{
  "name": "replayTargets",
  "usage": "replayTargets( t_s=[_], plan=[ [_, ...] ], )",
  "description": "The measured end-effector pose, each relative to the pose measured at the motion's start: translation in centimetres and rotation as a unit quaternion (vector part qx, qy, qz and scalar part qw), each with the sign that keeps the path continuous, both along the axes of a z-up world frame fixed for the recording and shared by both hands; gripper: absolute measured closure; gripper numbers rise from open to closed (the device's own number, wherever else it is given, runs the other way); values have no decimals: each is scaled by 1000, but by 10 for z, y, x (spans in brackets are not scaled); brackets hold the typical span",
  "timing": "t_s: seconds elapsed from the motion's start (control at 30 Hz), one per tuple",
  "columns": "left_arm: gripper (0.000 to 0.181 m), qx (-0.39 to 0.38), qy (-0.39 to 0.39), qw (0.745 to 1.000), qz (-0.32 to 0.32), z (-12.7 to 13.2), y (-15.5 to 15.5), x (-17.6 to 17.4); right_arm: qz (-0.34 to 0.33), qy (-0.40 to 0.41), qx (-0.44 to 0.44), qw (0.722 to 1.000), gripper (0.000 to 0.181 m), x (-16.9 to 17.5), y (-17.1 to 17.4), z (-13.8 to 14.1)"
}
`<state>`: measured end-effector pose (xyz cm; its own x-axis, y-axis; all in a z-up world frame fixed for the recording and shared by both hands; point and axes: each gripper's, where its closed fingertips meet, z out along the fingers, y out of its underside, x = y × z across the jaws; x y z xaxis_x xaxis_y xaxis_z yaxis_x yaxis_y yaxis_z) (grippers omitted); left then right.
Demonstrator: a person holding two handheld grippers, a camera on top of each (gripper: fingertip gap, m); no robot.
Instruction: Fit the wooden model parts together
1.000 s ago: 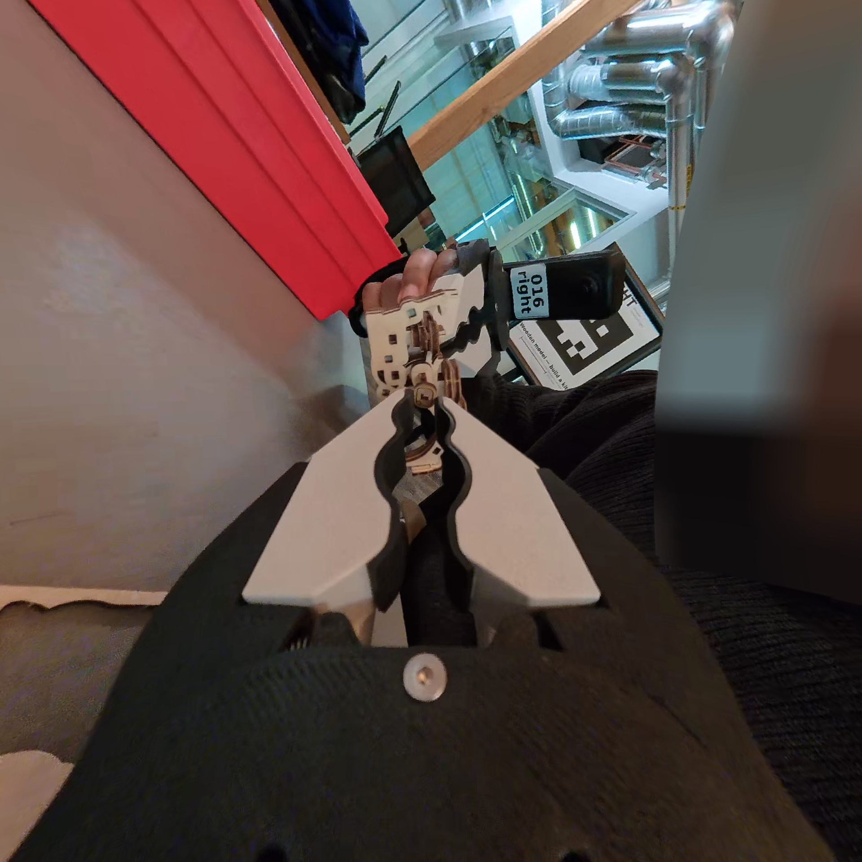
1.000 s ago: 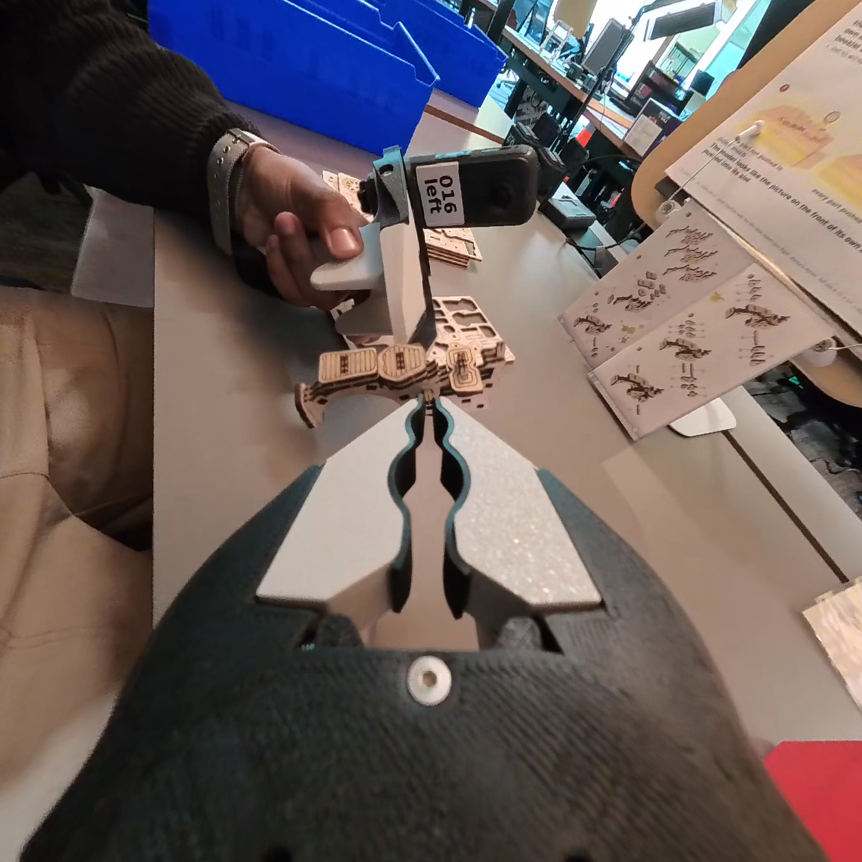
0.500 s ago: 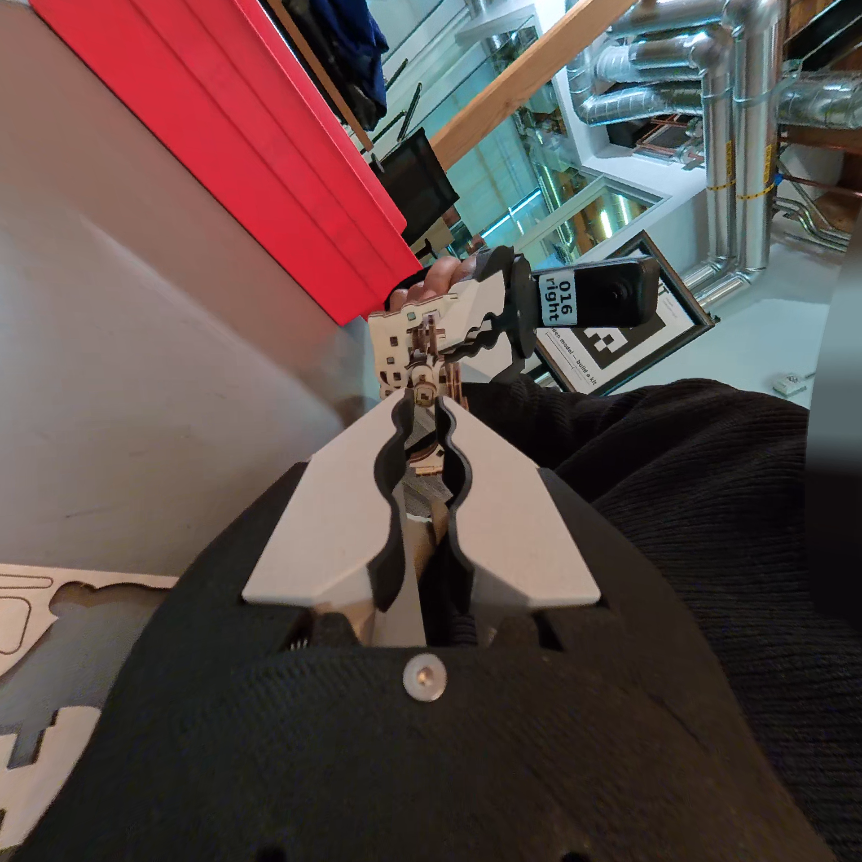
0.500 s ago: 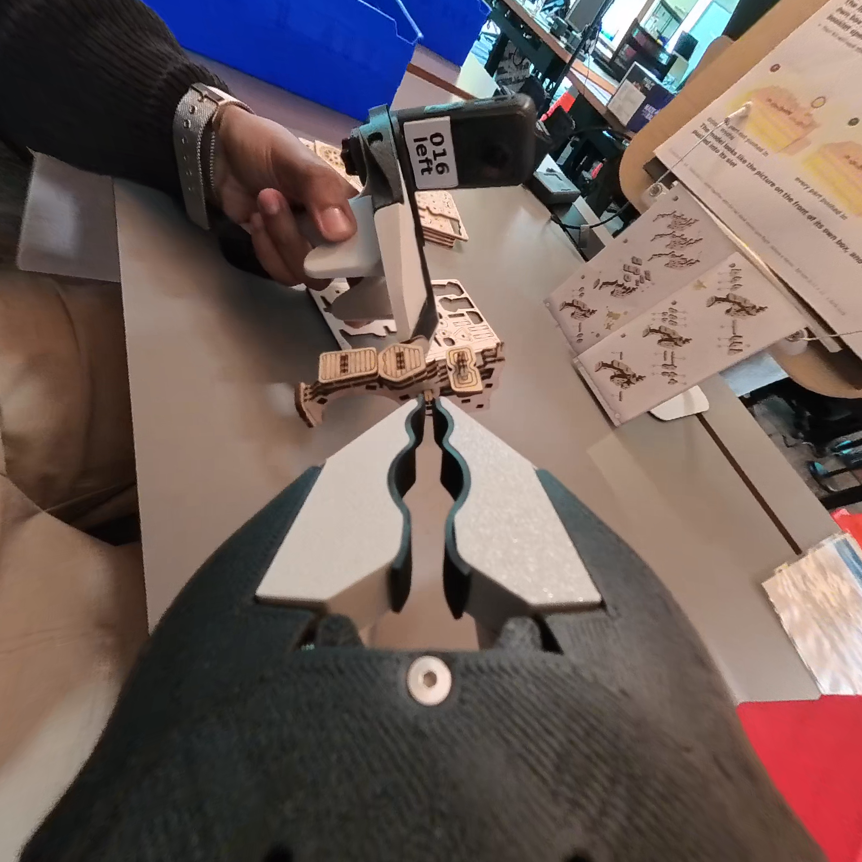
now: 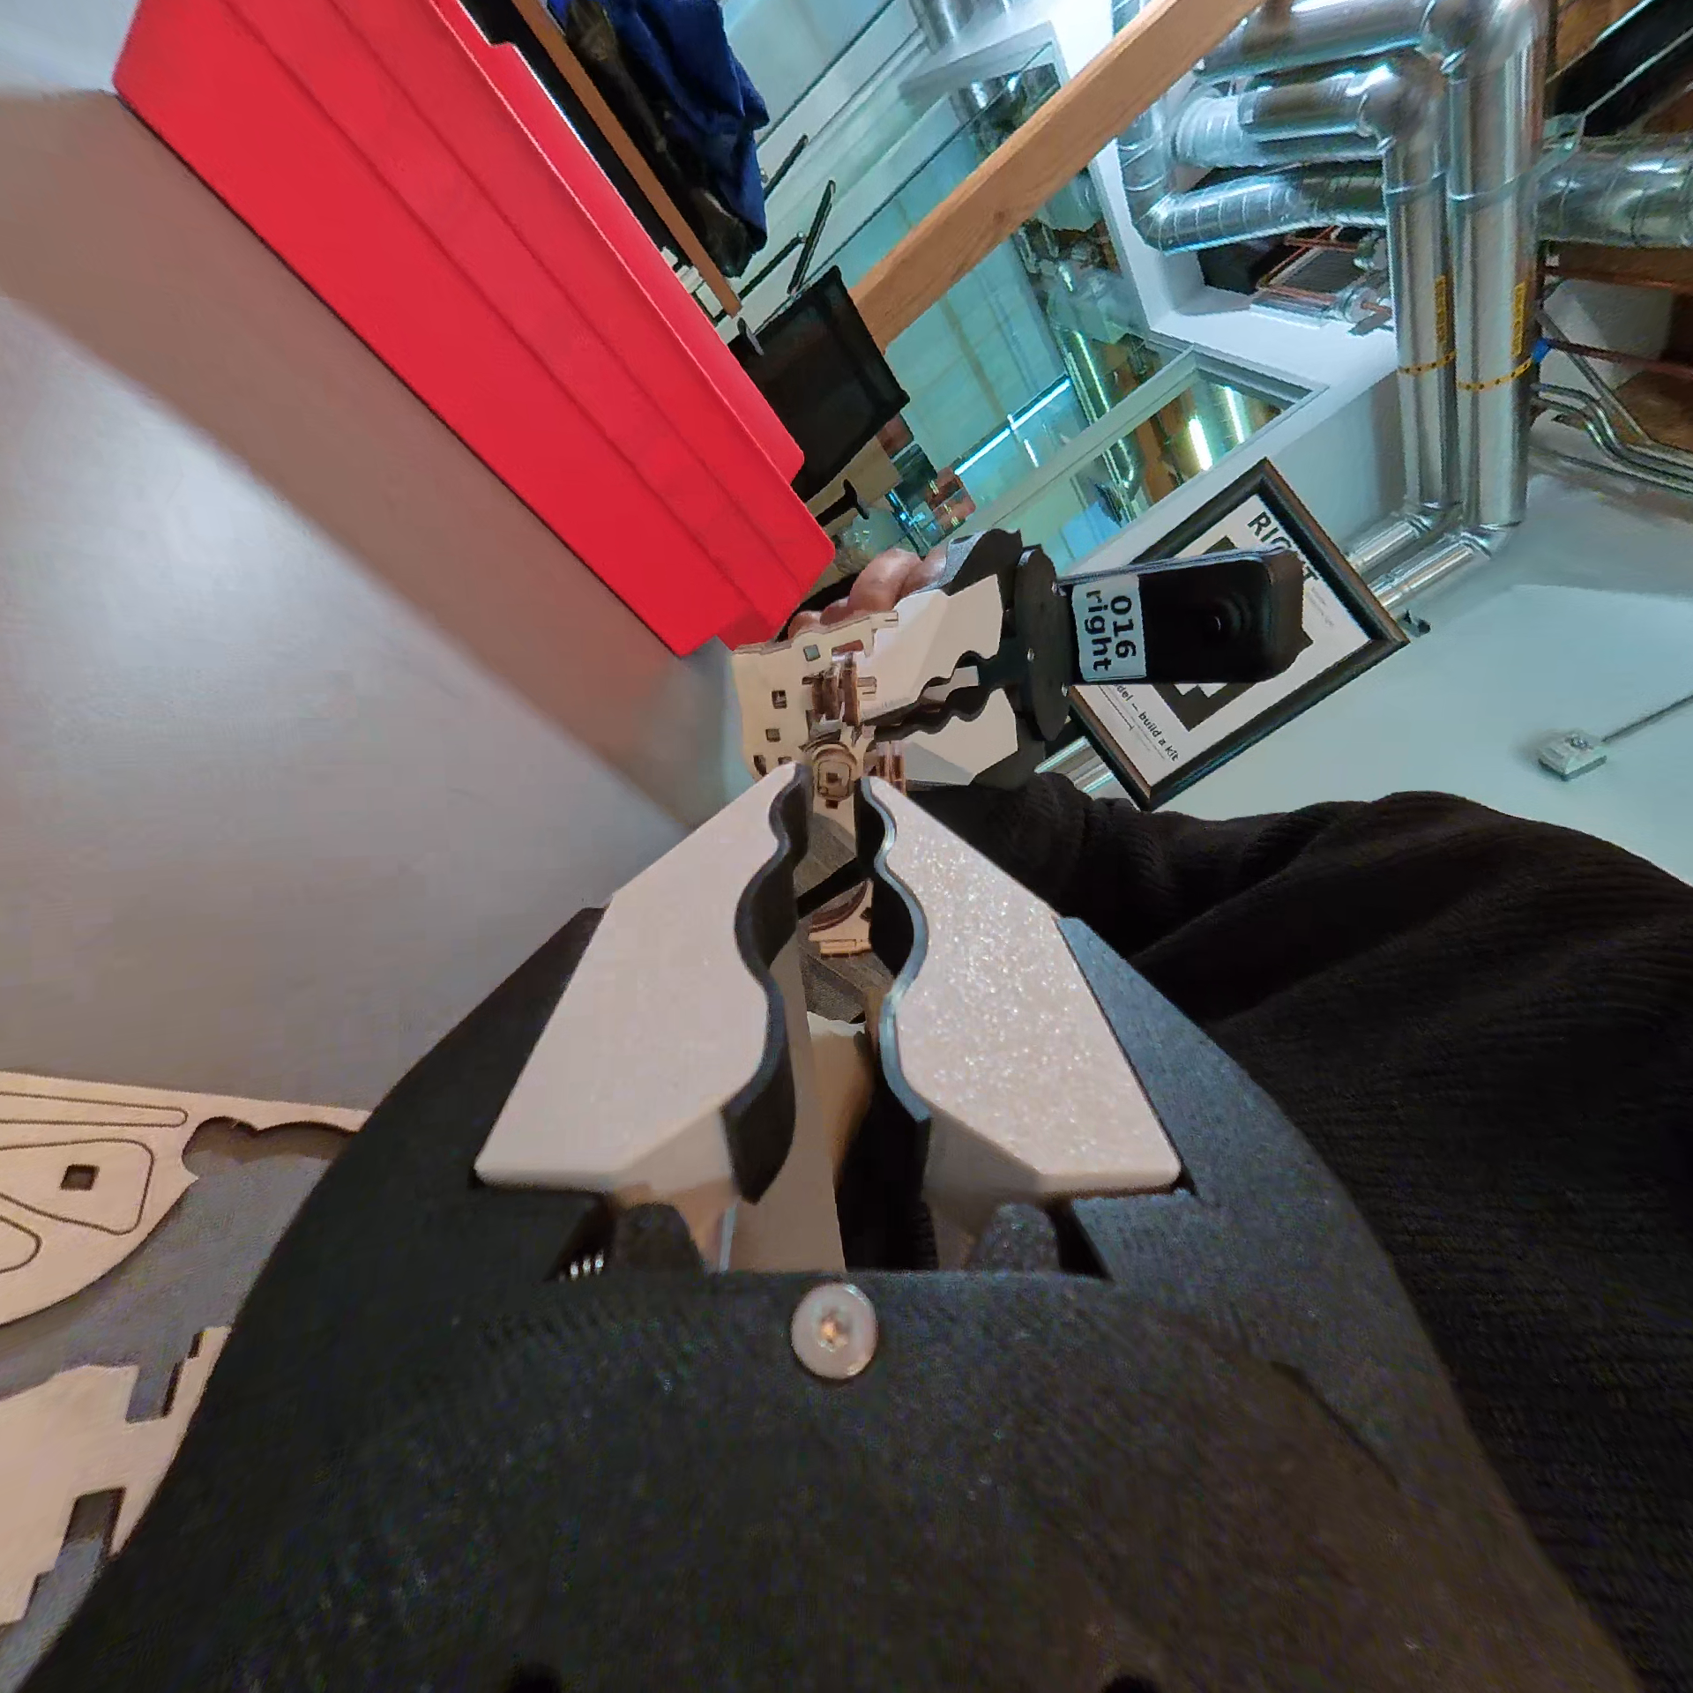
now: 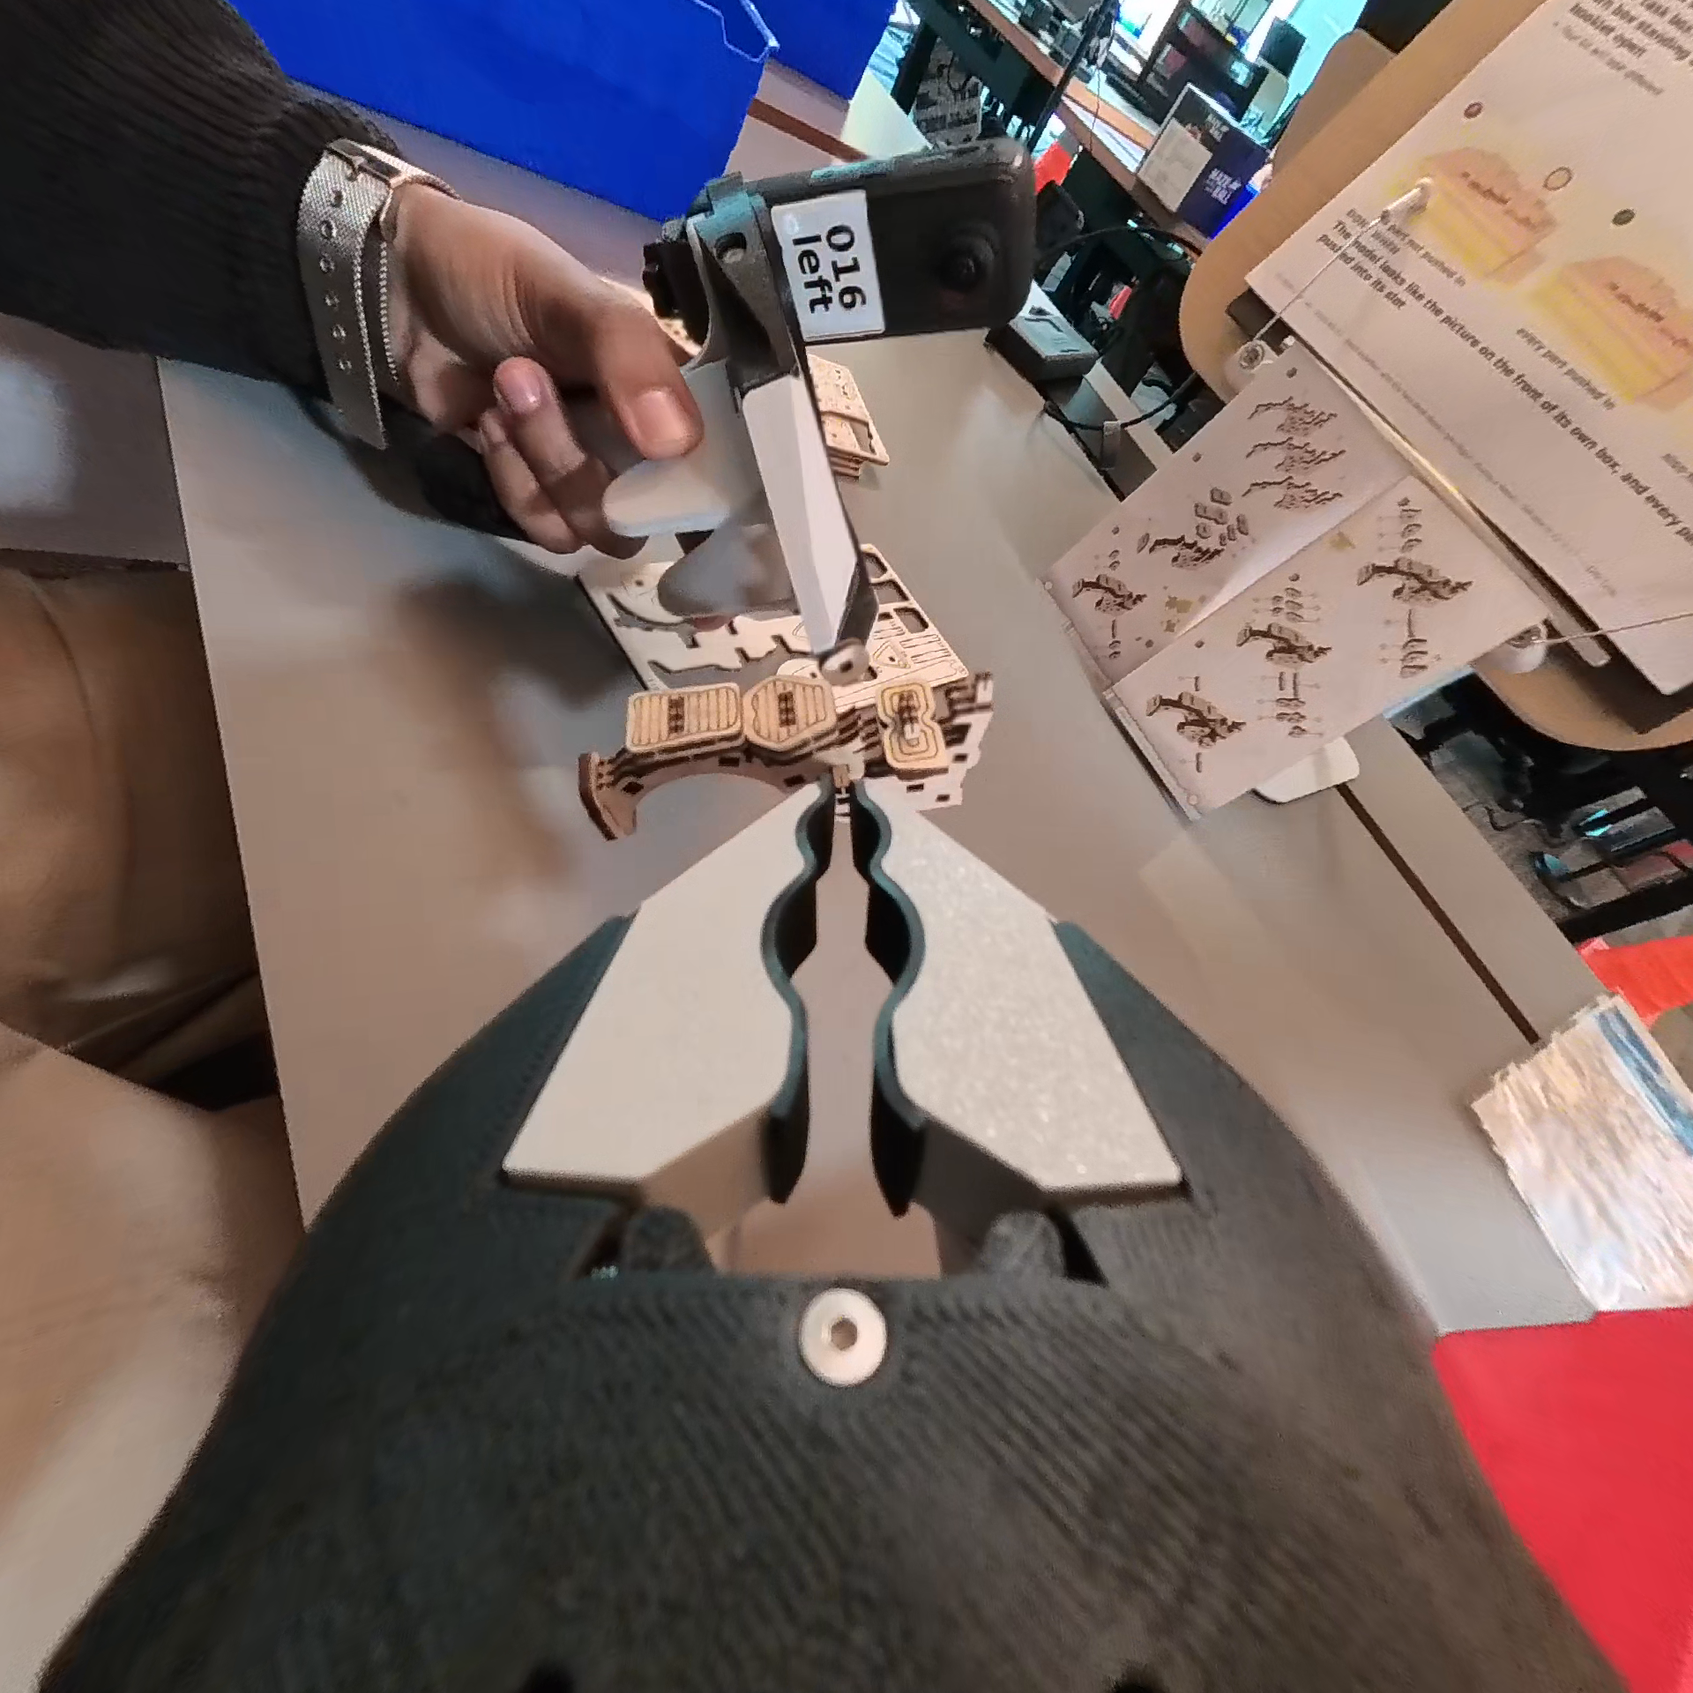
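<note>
Now: wooden model [image 6: 788,747] held in mid-air above the table [image 6: 385,733], long axis running crosswise to the right gripper [image 6: 841,806].
Right gripper closed on a tab under the model's midsection; left gripper [image 5: 832,788] comes in from above, pinching a small wooden part [image 5: 832,777] just at the model's top edge. Model: pale, layered, laser-etched ply.
</note>
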<state>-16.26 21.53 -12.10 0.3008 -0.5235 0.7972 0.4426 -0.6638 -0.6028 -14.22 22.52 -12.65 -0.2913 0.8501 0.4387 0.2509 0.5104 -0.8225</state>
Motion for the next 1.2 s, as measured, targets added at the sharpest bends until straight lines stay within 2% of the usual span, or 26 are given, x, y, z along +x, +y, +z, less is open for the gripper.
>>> replayTargets(
  t_s=[0.03,1.2],
  plan=[
    [174,1,0,1000,0,1,0,0,-2,0,-2,1000,179,0,0,0],
    [174,2,12,1000,-24,-2,-5,8,-5,-2,-29,1000,179,-5,0,-7]
  ],
)
